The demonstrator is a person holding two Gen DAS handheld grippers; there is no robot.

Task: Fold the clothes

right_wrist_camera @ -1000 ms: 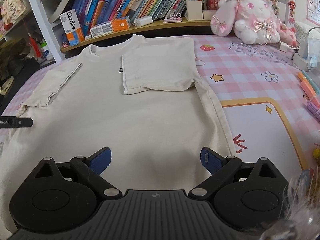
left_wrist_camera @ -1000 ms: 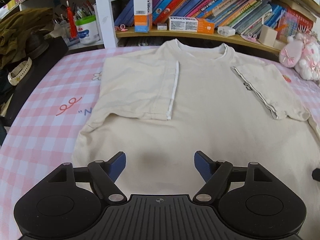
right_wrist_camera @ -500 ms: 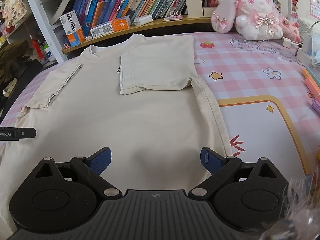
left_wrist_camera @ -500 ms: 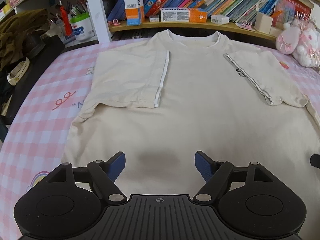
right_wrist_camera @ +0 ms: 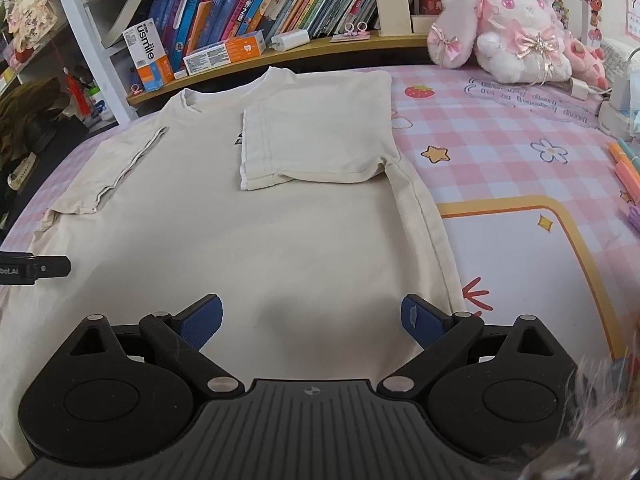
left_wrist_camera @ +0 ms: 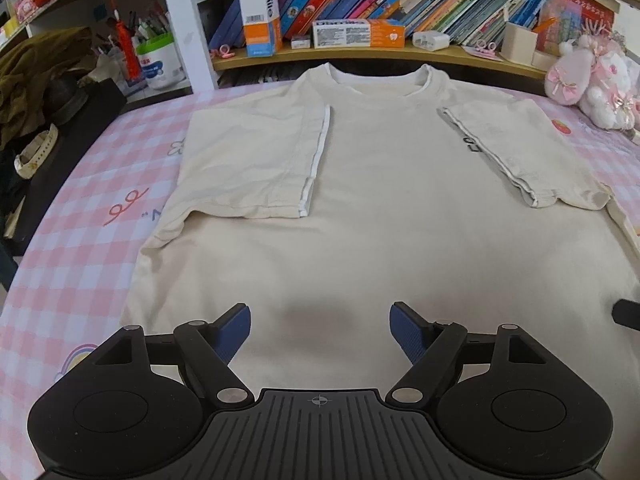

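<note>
Cream cotton t-shirt (left_wrist_camera: pixel 360 220) ahead: light, limp; I'd pinch its hem below my left gripper (left_wrist_camera: pixel 320 328) and right gripper (right_wrist_camera: pixel 312 320); both gape empty.

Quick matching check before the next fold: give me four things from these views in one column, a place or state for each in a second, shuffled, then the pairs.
1. T-shirt
2. left gripper
3. plush rabbit
4. orange-and-white box

A. upright on the shelf
B. open above the hem
C. flat, both sleeves folded inward
D. on the pink checked cover, by the shelf

Pairs: 1-C, 2-B, 3-D, 4-A
</note>
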